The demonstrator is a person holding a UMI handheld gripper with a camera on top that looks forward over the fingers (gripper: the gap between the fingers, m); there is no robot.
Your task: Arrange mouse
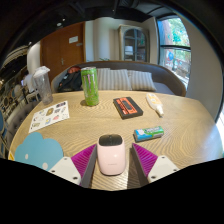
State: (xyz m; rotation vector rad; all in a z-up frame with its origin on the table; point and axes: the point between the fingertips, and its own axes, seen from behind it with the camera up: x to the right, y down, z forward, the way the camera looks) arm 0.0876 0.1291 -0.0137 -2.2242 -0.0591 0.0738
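A pale pink mouse [111, 156] with a dark top end sits between my gripper's [112, 158] two fingers, above the round wooden table [100, 125]. The purple pads [85, 158] press against its two sides, so the gripper is shut on it. A light blue mouse pad [38, 152] lies on the table just left of the left finger. I cannot tell whether the mouse is lifted or still touching the table.
Beyond the fingers stand a green can [90, 86], a black and red flat device [127, 106], a white oblong object [155, 103] and a small teal box [149, 132]. A printed sheet [50, 115] lies at the left. A sofa [125, 77] stands behind the table.
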